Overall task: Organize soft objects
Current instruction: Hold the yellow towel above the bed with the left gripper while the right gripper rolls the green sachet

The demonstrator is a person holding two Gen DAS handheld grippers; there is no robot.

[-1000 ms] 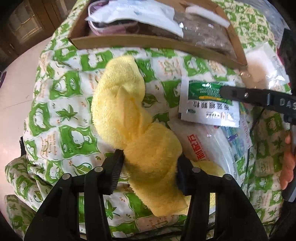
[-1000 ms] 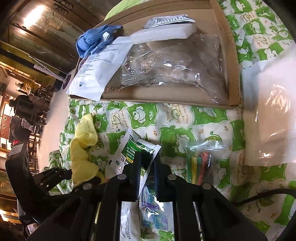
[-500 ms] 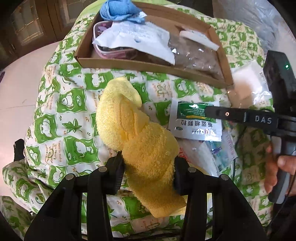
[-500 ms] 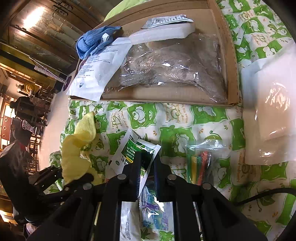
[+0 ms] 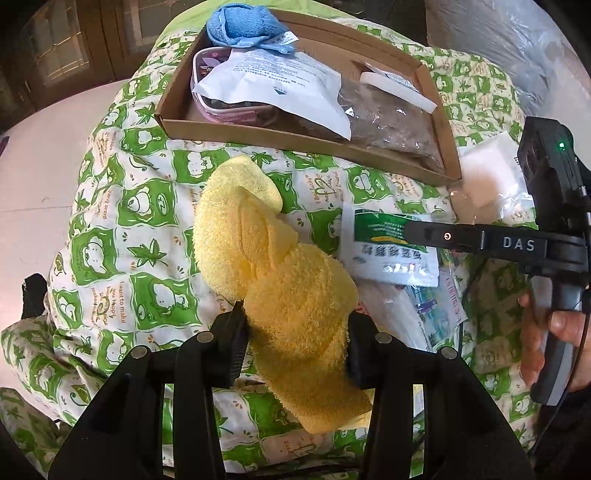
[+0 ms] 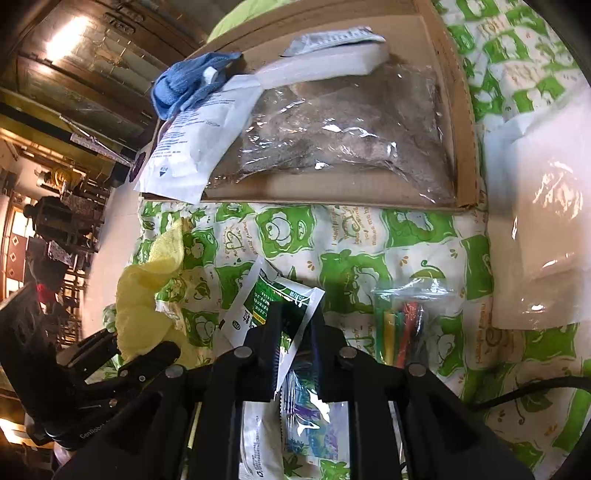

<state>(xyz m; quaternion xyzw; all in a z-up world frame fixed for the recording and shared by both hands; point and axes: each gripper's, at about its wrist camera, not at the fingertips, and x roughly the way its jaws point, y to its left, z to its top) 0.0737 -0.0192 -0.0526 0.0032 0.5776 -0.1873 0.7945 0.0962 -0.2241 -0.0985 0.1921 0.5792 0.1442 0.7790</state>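
A yellow towel [image 5: 258,258] hangs twisted over the green-and-white quilt [image 5: 110,258], and my left gripper [image 5: 295,317] is shut on its lower half. The right wrist view shows the same towel [image 6: 144,295] raised at the left in the left gripper [image 6: 129,347]. My right gripper [image 6: 295,332] points down at a green-and-white sachet [image 6: 266,302]. Its jaws are opening, with the sachet's edge loose in the narrow gap. From the left wrist, one right finger [image 5: 443,236] lies across the sachet [image 5: 388,258]. A cardboard tray [image 5: 295,136] behind holds a blue cloth [image 5: 240,26].
The tray [image 6: 332,192] also holds a white pouch [image 6: 192,147], a clear bag of brown stuff [image 6: 351,129] and a white foam bar [image 6: 325,62]. A bag of coloured sticks [image 6: 399,321], a clear bag with a white pad [image 6: 535,221] and more packets [image 6: 310,424] lie nearby. A hand [image 5: 554,325] holds the right gripper.
The left gripper tightened on the yellow towel and lifted it a little, bringing more of the tray into view. The right jaws have parted slightly around the sachet.
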